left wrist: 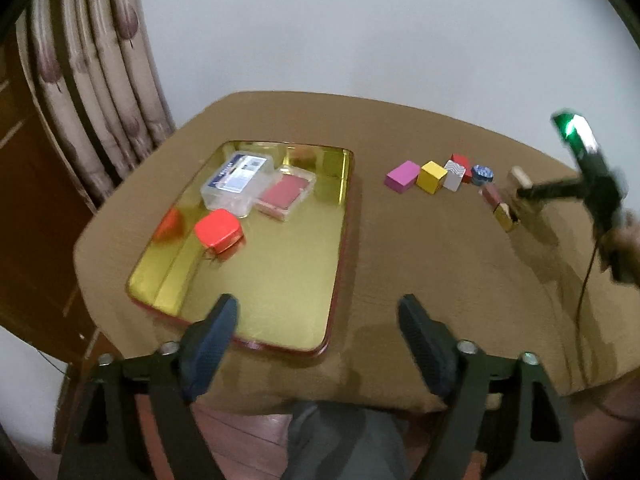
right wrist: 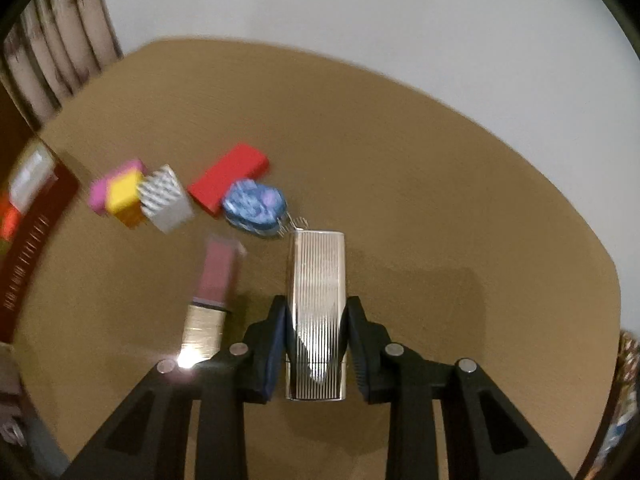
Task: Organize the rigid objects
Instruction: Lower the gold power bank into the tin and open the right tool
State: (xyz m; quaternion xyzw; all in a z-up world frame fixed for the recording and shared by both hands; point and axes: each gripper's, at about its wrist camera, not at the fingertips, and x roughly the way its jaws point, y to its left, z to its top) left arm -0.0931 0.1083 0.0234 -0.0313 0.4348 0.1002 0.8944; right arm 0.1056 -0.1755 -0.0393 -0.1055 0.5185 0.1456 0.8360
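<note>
A gold tray (left wrist: 304, 320) lies on the brown table and holds a clear plastic box (left wrist: 236, 178), a red flat case (left wrist: 285, 196) and an orange-red box (left wrist: 219, 230). My left gripper (left wrist: 318, 316) is open and empty over the tray's near right corner. My right gripper (right wrist: 317, 312) is shut on a ribbed silver box (right wrist: 318, 304), held just above the table; it also shows in the left wrist view (left wrist: 520, 184). A pink and gold lipstick-shaped box (right wrist: 212, 292) lies to its left.
Beyond the silver box lie a blue patterned round tin (right wrist: 256, 206), a red flat box (right wrist: 228, 182), a grey zigzag cube (right wrist: 166, 200), a yellow cube (right wrist: 126, 196) and a pink block (right wrist: 106, 190). A curtain (left wrist: 92, 80) hangs at the left.
</note>
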